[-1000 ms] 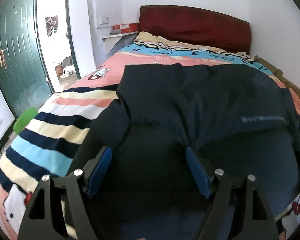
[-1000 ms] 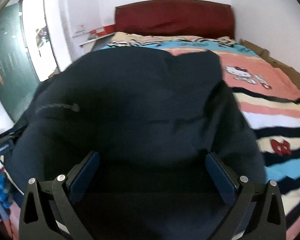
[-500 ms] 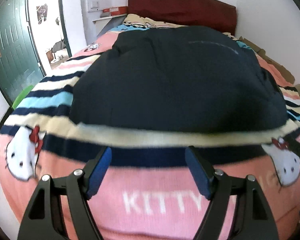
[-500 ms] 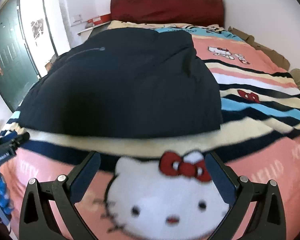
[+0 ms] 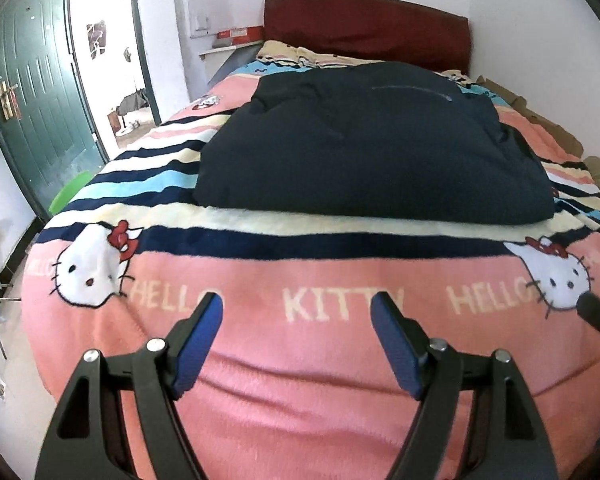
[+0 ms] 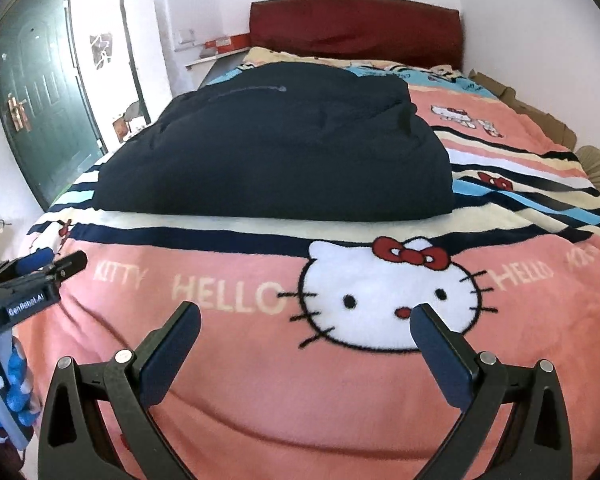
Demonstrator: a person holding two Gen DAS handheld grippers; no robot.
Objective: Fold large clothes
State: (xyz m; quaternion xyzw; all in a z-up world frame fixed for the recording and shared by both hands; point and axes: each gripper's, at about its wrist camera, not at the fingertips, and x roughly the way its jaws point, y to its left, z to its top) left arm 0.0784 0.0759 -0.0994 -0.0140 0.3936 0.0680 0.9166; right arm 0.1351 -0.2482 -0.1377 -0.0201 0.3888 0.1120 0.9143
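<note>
A large dark navy garment [image 5: 372, 148] lies folded into a thick bundle on the middle of the bed; it also shows in the right wrist view [image 6: 276, 148]. My left gripper [image 5: 300, 320] is open and empty, held back over the pink foot end of the blanket, well short of the garment. My right gripper [image 6: 306, 330] is open and empty, also over the pink band near the cat face print. The left gripper shows at the left edge of the right wrist view [image 6: 36, 276]. The right gripper shows at the right edge of the left wrist view [image 5: 598, 312].
The bed carries a pink and striped cartoon-cat blanket [image 5: 332, 400] and a dark red headboard [image 5: 364, 28]. A green door [image 5: 32, 112] and an open doorway stand at left. Cardboard lies along the wall at the right side of the bed [image 6: 532, 112].
Both grippers have drawn back from the garment toward the foot of the bed. The garment, close under the open jaws a second ago, now lies apart on the bed.
</note>
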